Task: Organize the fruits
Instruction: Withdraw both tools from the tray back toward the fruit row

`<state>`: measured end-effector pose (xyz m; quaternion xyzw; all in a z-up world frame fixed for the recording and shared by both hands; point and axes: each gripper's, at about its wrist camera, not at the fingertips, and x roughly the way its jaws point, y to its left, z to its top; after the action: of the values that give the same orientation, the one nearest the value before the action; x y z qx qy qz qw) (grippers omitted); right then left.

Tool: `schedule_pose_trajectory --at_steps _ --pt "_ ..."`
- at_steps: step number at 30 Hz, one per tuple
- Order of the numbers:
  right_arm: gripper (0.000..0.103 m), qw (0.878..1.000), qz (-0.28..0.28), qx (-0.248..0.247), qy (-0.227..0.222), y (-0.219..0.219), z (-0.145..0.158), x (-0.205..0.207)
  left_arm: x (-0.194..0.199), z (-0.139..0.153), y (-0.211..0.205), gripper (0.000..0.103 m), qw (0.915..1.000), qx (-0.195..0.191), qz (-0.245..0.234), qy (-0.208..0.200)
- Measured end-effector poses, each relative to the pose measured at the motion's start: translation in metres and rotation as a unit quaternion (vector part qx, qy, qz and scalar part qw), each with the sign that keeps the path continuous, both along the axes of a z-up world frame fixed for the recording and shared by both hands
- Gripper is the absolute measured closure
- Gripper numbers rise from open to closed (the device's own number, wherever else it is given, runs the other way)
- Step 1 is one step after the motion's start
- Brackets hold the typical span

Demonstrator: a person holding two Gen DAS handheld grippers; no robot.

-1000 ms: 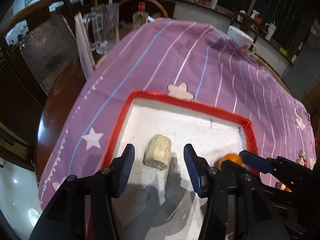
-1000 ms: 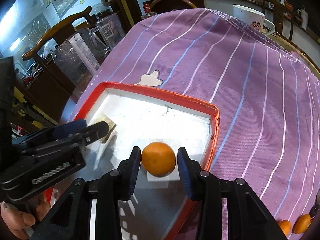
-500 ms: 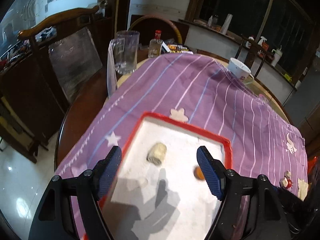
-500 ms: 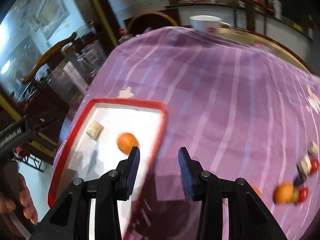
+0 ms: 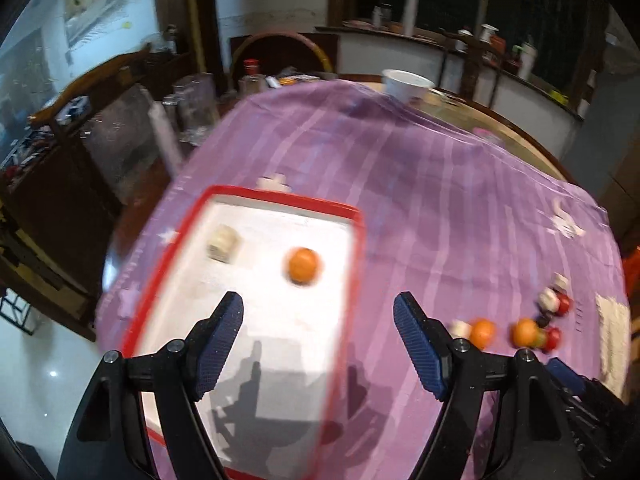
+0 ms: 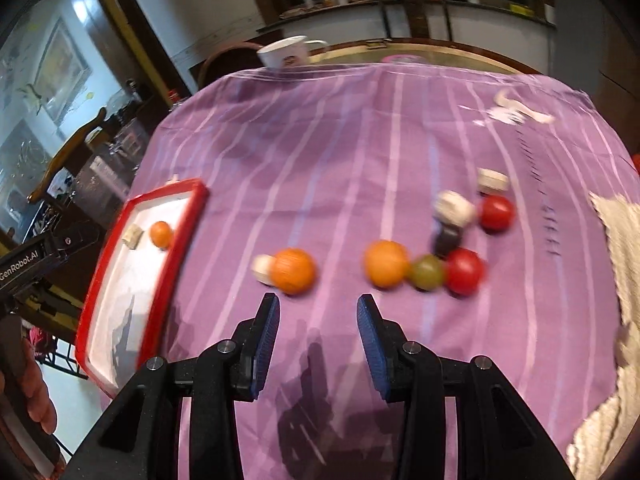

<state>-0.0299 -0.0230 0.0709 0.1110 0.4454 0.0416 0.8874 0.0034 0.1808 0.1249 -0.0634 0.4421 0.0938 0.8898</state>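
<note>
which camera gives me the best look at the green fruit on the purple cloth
The right wrist view. The green fruit sits near centre there, touching an orange and a red fruit. The left wrist view shows only a blurred sliver of it at the right edge.

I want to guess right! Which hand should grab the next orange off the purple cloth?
Probably the right gripper: its open jaws sit just short of the round orange fruit on the purple striped cloth. The left gripper hangs over the red-rimmed white tray.

An orange round fruit [image 5: 303, 265] and a pale beige block [image 5: 222, 243] lie apart inside a red-rimmed white tray [image 5: 280, 199]; the left tool [image 5: 318, 344] hovers spread wide, empty.
</note>
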Motion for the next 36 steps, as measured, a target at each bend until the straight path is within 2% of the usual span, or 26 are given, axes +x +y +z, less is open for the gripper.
schedule_pose_trajectory --at_steps 4,7,13,27,36 --pt "0.059 1.0 -0.013 -0.005 -0.001 -0.028 0.002 -0.016 -0.003 0.0 -0.033 0.026 0.9996 -0.014 -0.024 0.006" --pt "0.059 1.0 -0.025 -0.008 0.0 -0.047 0.001 -0.026 -0.004 -0.002 -0.056 0.026 0.9991 0.006 -0.04 0.013" --pt "0.059 0.999 -0.045 -0.006 0.008 -0.076 -0.005 -0.037 -0.006 -0.01 -0.078 0.026 0.9977 0.019 -0.057 0.031" --pt "0.059 0.999 -0.05 -0.008 0.013 -0.092 -0.014 -0.045 -0.006 -0.023 -0.091 0.026 0.9965 0.01 -0.064 0.052" --pt "0.059 0.998 -0.06 -0.014 0.016 -0.103 -0.019 -0.048 -0.003 -0.041 -0.092 0.026 0.9943 -0.022 -0.075 0.073"
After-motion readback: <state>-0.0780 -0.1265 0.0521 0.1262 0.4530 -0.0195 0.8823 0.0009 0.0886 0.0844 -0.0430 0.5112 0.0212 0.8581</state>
